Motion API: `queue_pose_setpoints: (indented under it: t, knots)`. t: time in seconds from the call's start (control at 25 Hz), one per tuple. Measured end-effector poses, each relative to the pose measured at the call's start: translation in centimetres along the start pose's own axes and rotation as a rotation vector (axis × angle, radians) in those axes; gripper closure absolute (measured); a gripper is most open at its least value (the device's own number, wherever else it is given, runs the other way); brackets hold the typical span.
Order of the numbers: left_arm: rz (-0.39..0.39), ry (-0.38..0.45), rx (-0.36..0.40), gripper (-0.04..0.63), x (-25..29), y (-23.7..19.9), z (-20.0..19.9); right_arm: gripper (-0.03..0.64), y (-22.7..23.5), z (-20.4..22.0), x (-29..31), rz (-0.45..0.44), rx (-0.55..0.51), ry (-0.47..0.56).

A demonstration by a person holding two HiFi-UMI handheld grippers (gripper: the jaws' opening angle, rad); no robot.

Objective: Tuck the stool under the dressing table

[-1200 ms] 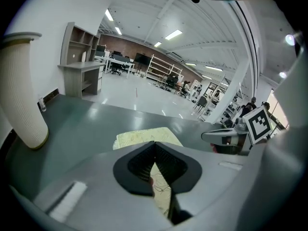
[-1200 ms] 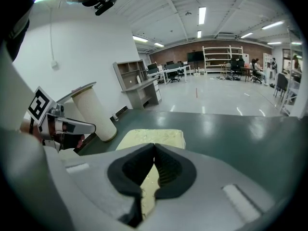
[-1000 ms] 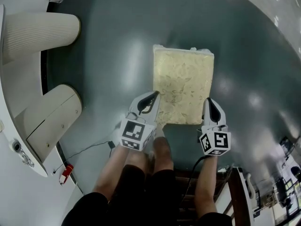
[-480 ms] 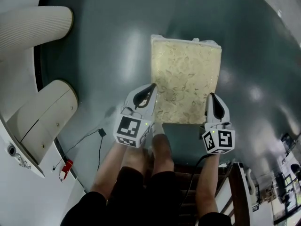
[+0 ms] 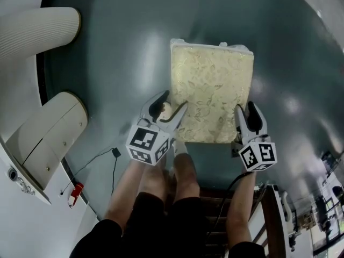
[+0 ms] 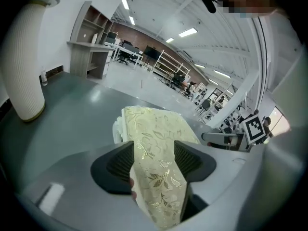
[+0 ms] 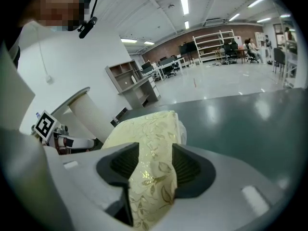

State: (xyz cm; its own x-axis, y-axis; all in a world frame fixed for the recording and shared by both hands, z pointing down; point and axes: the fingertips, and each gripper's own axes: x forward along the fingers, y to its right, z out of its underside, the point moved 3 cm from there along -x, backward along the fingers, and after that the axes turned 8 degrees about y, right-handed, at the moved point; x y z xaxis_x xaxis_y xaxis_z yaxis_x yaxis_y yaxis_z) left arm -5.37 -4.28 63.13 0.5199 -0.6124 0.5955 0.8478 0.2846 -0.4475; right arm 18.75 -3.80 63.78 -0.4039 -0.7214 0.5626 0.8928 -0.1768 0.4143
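The stool (image 5: 212, 98) has a cream cushion with a gold leaf pattern and stands on the grey-green floor in the head view. My left gripper (image 5: 171, 105) straddles its near left corner and my right gripper (image 5: 246, 110) its near right corner. Both sets of jaws are opening. The left gripper view has the cushion edge (image 6: 154, 129) running between the dark pads of the left gripper (image 6: 154, 160). The right gripper view has the cushion (image 7: 144, 129) between the pads of the right gripper (image 7: 155, 165). The white dressing table (image 5: 16, 198) lies at the left.
Two ribbed cream columns (image 5: 37, 28) (image 5: 48, 128) of the table stand left of the stool. A black cable with a plug (image 5: 115, 152) lies on the floor near my legs (image 5: 177, 171). Dark wooden furniture (image 5: 274, 214) is at the bottom right.
Both grippers sank toward the stool's near edge. Their jaws, shut before, now stand spread astride the cushion's near corners.
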Motion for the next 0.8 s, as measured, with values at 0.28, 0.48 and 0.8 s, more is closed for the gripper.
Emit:
queue_pose_setpoints:
  t: [0.28, 0.48, 0.8]
  knots:
    - [-0.034, 0.02, -0.093, 0.147, 0.9, -1.0, 1.0, 0.312, 1.4, 1.3, 0.8, -0.025, 0.065, -0.033]
    - [-0.042, 0.018, -0.167, 0.103, 1.8, -1.9, 2.2, 0.295, 2.5, 2.2, 1.3, -0.029, 0.107, -0.041]
    - [-0.024, 0.007, -0.171, 0.101, 2.8, -2.1, 3.6, 0.29, 2.8, 2.6, 1.9, -0.095, 0.193, -0.024]
